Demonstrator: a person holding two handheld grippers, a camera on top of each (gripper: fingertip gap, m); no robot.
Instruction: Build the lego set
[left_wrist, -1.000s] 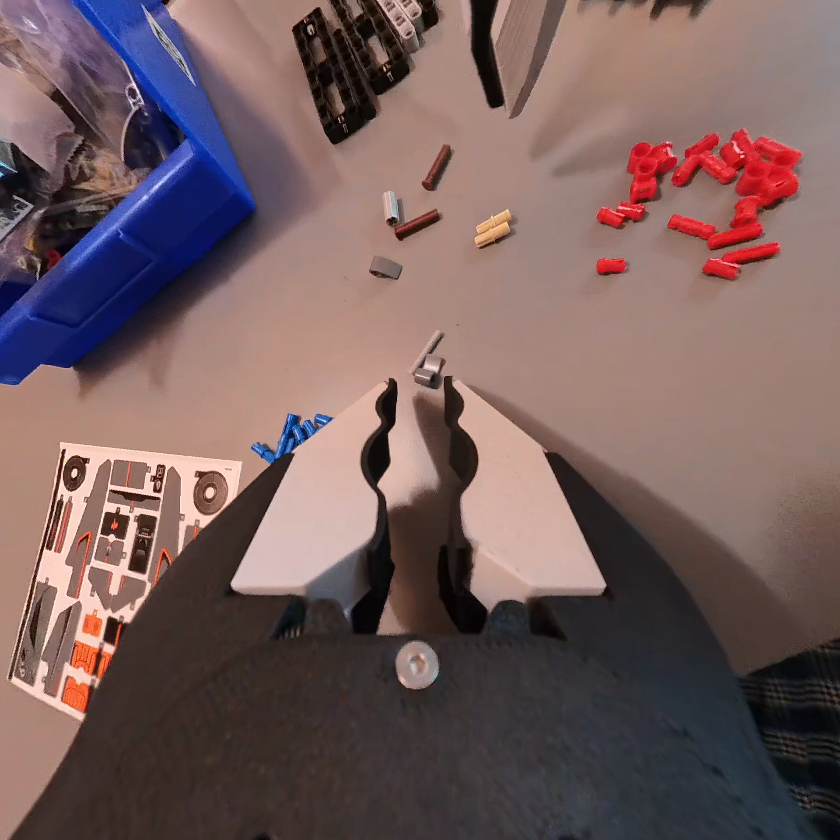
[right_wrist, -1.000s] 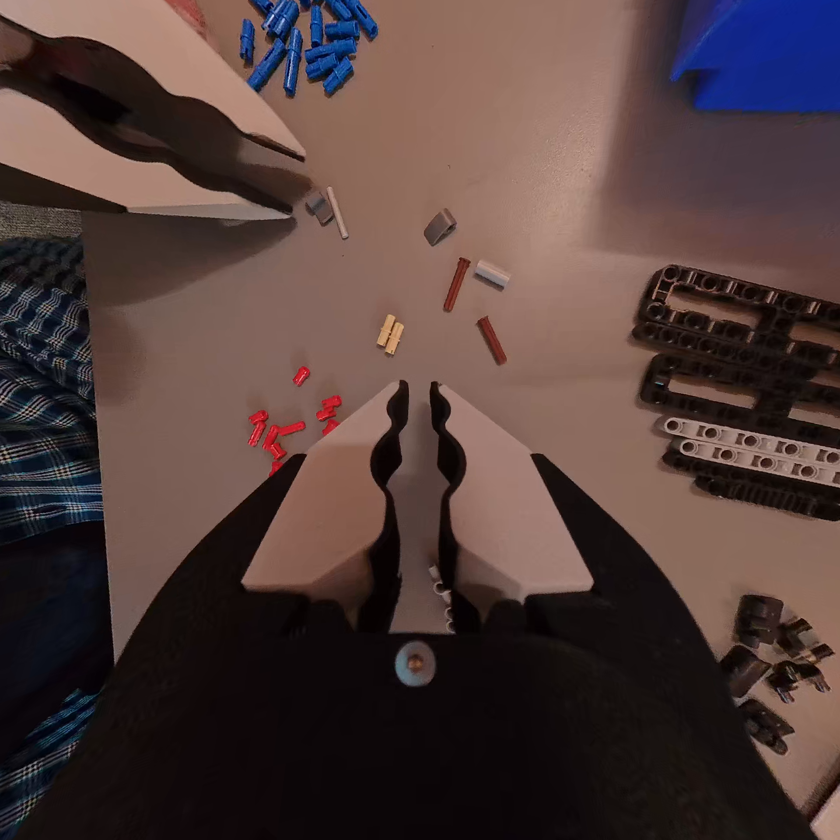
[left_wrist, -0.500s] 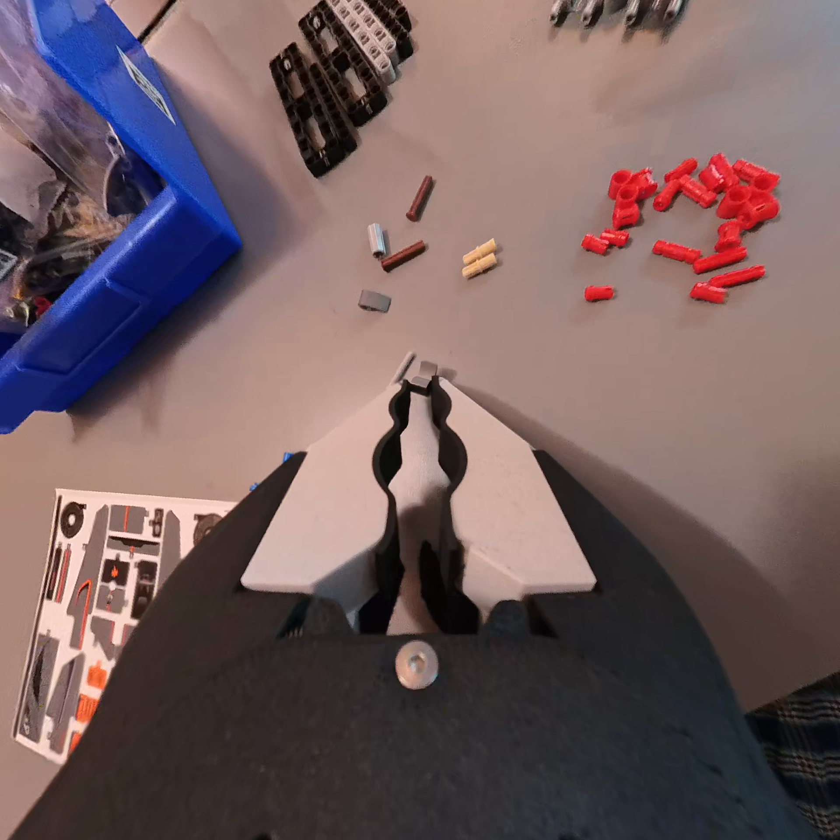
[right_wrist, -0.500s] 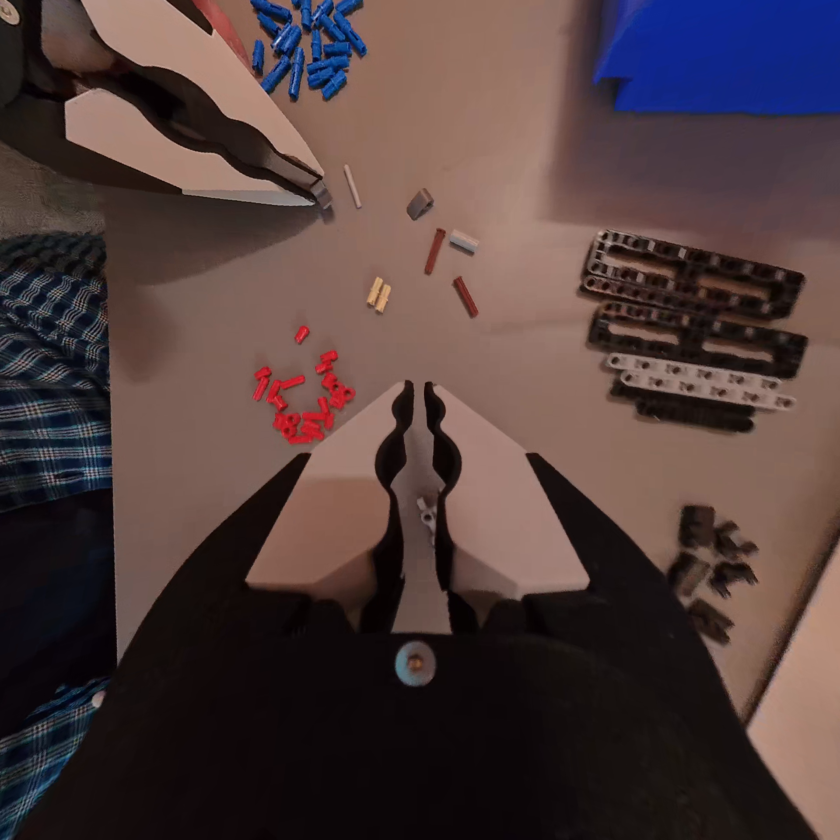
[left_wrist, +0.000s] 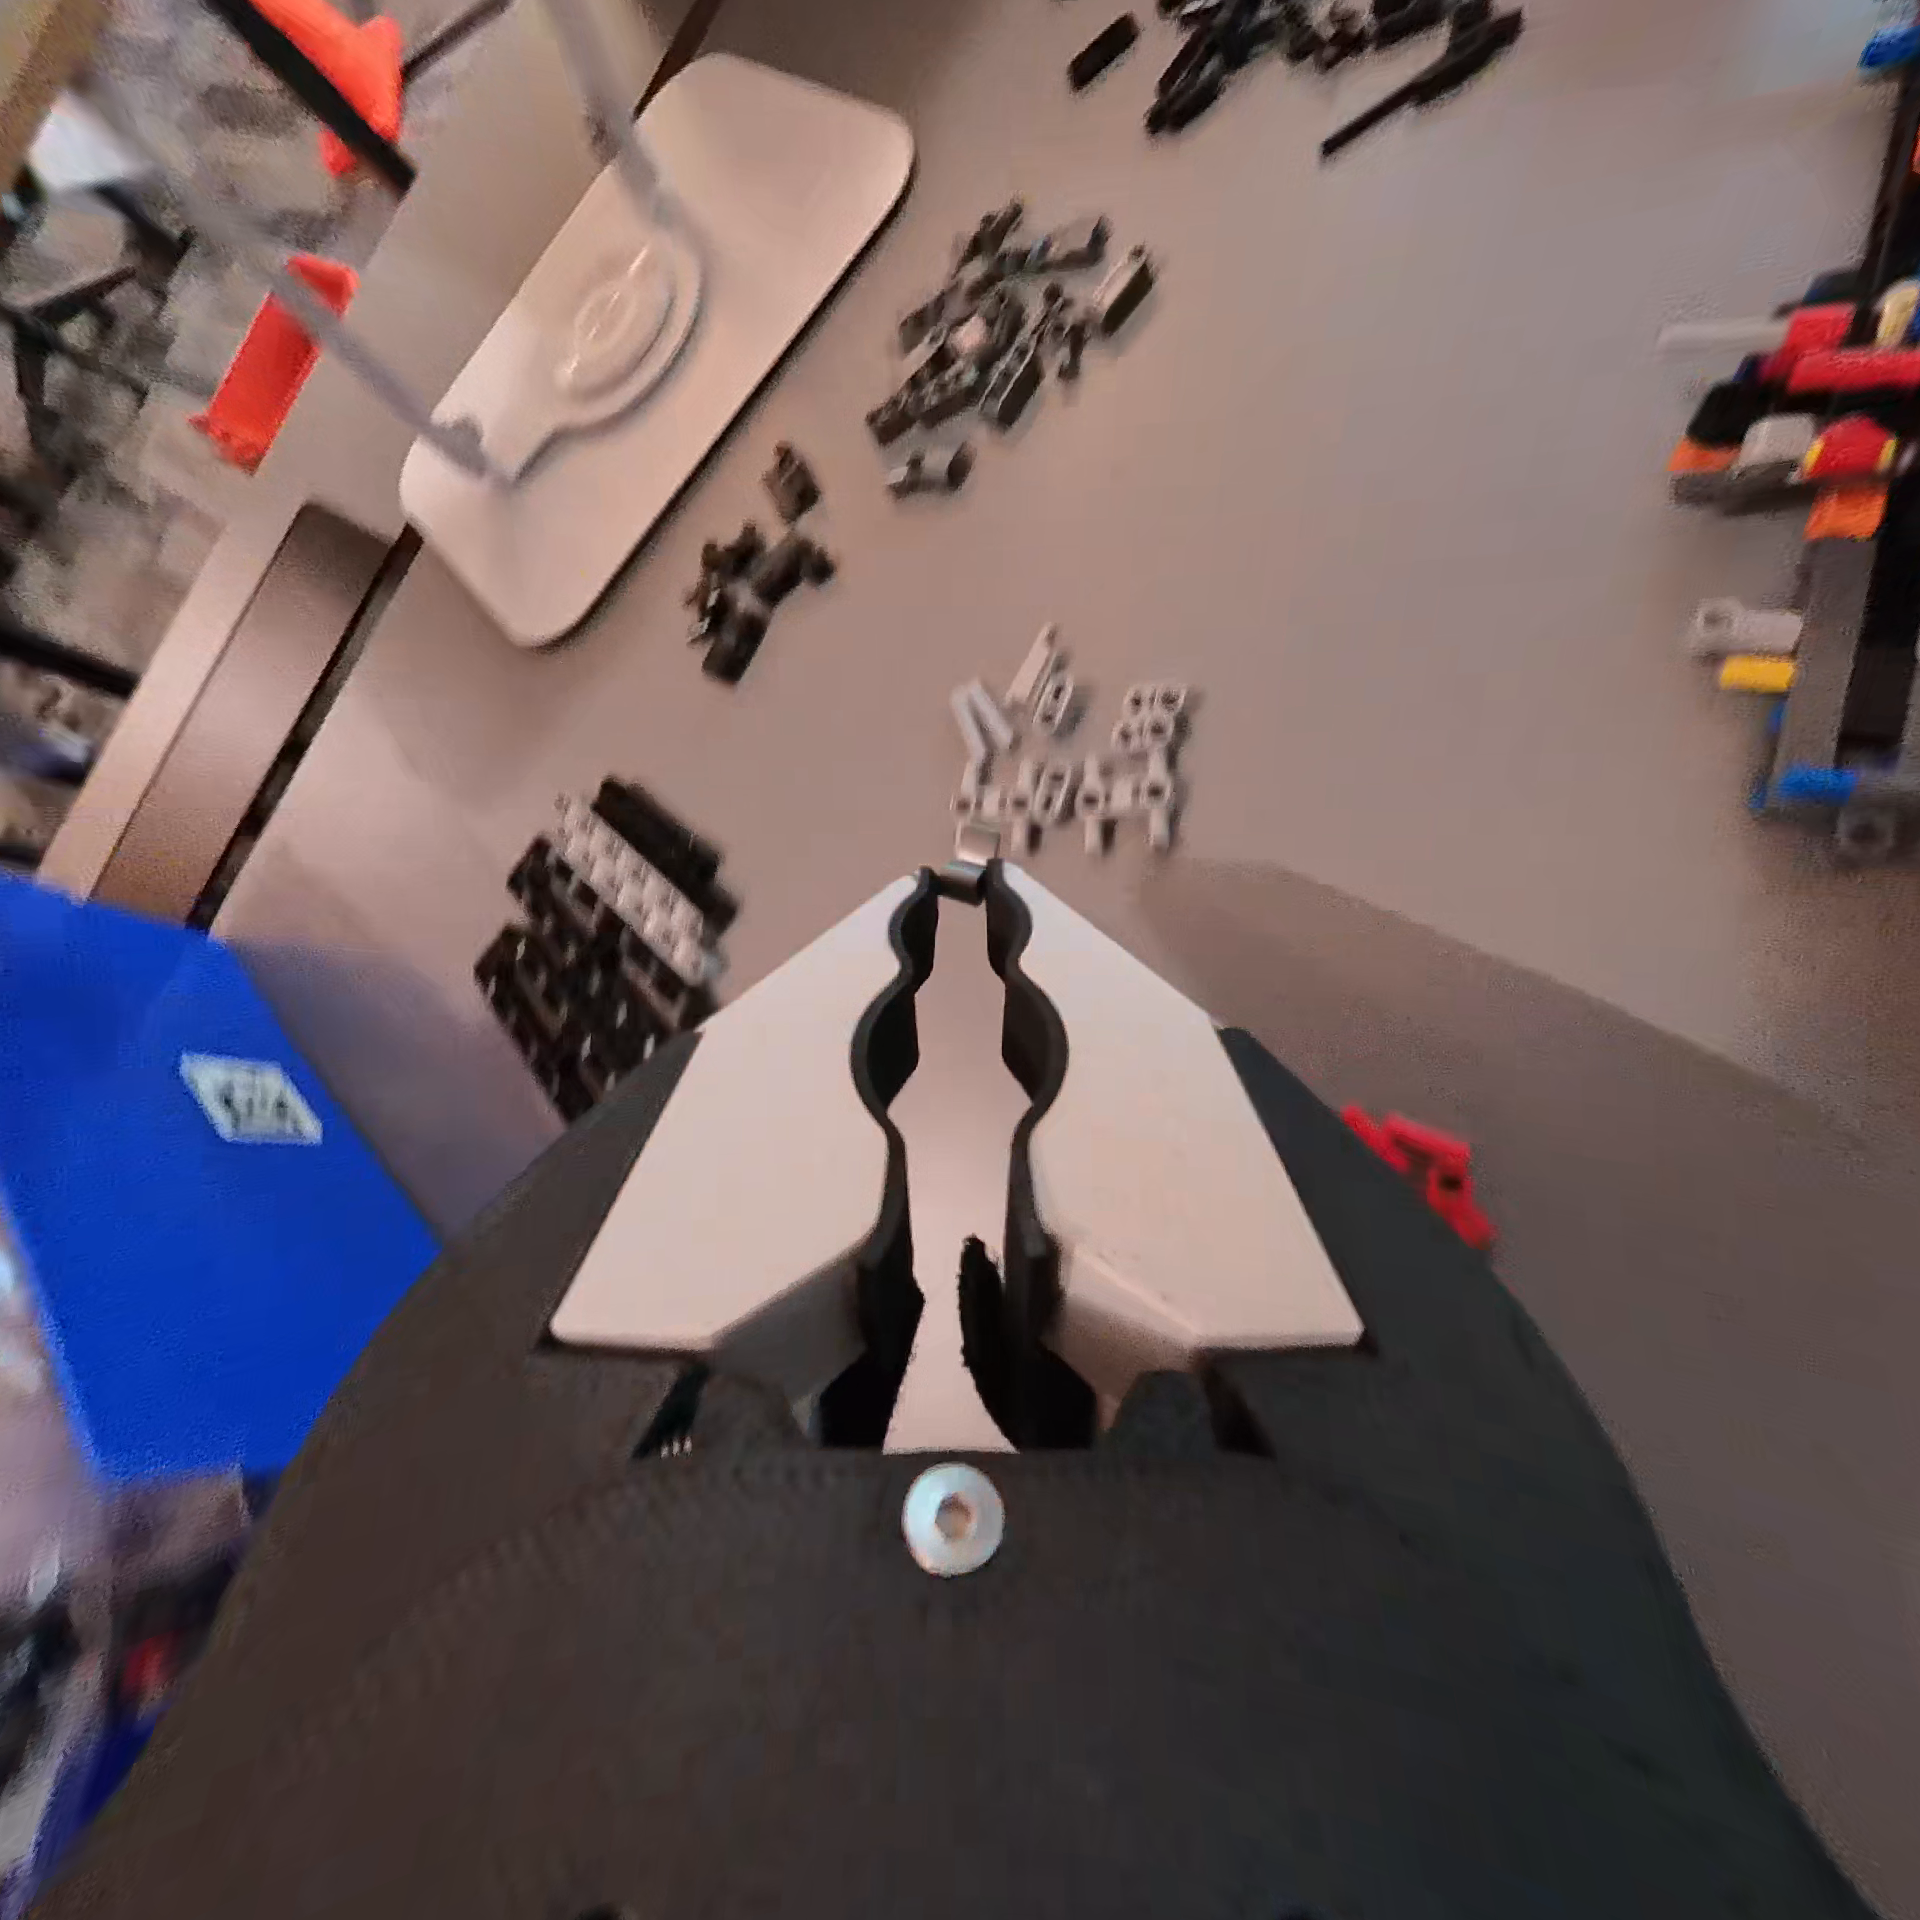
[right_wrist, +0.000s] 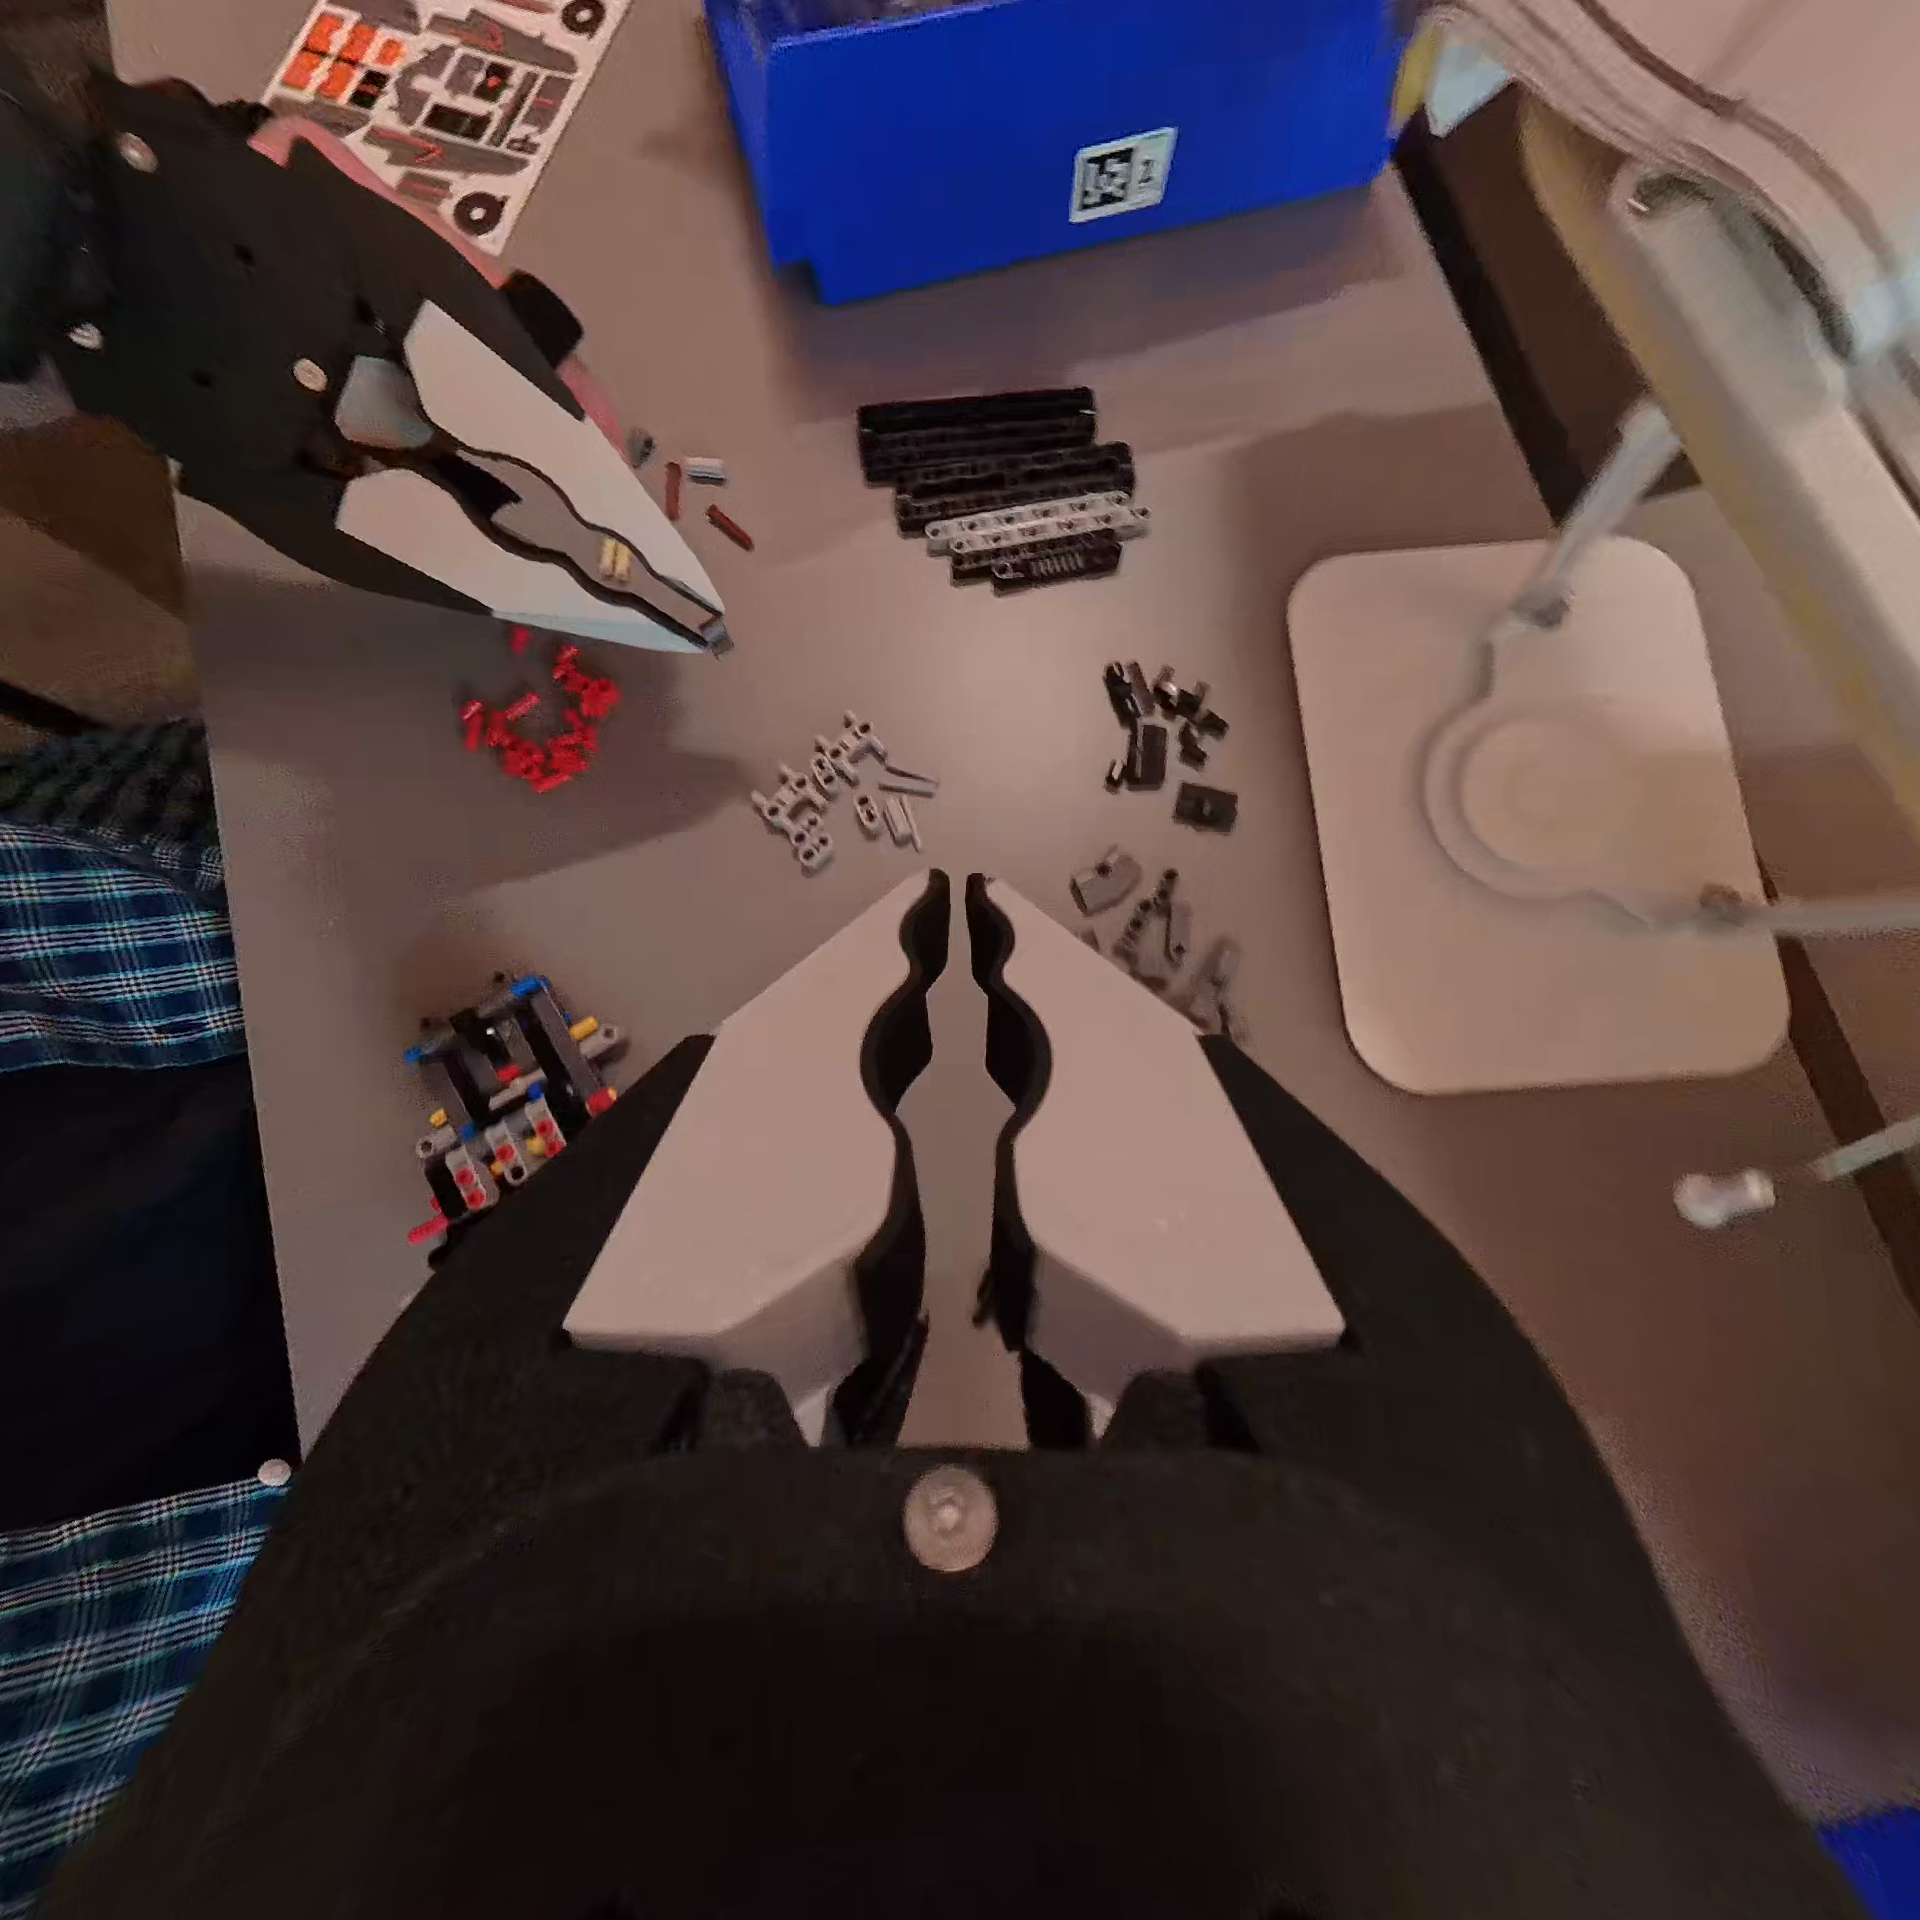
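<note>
Grey piece (left_wrist: 966, 881) sits pinched between left gripper (left_wrist: 962, 886) fingertips.

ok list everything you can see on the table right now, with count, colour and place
small grey piece: one, grey, pinched at the left gripper tips
red pins: a pile, red, under the left gripper
light grey connectors: a cluster, ahead of the right gripper
black beams: a stack, black with one white, near the bin
bin: one, blue, far edge
sticker sheet: one, far left
partial build: one, multicoloured, near left
stand base: one, white, right
left gripper: shut on the piece
right gripper: nearly shut, empty
</note>
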